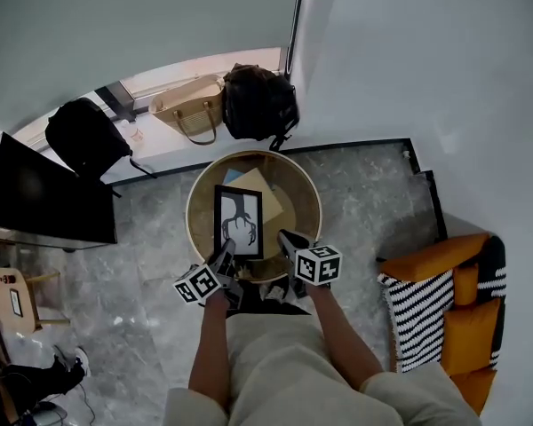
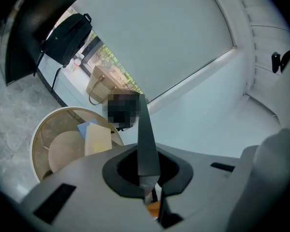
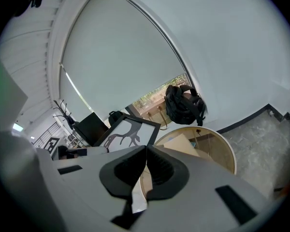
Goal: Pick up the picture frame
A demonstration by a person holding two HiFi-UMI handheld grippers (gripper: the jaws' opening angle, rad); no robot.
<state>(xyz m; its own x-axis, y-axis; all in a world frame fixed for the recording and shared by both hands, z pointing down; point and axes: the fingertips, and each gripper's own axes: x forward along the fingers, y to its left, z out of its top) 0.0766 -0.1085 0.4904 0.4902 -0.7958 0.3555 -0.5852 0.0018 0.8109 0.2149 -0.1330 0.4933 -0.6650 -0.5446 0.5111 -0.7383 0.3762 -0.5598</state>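
Closest to me, my left gripper point(image 1: 223, 256) is clamped on the lower left edge of the picture frame point(image 1: 238, 222). In the left gripper view the thin black border runs edge-on straight out from between the closed jaws. My right gripper point(image 1: 287, 240) is closed at the frame's lower right side. Its jaws meet with only a pale sliver between them, which I take to be the frame's near edge. The frame, a black rectangle around a white sheet with a dark branching figure, sits between the two grippers over the round table point(image 1: 313, 204) and seems clear of its top. I judge it light and stiff, but probably glazed and so fragile. The narrow moulding looks smooth enough to slip, so it is best held on the border at two opposite low points, never on the face, and kept level so that neither pinch has to bear a twist. Under it on the table lie a tan envelope point(image 1: 261, 185) and a blue sheet point(image 1: 234, 175). Farther off along the sill stand a beige handbag point(image 1: 188, 106) and a black backpack point(image 1: 259, 103), with another black bag point(image 1: 87, 136) to the left, above a dark monitor point(image 1: 44, 193).
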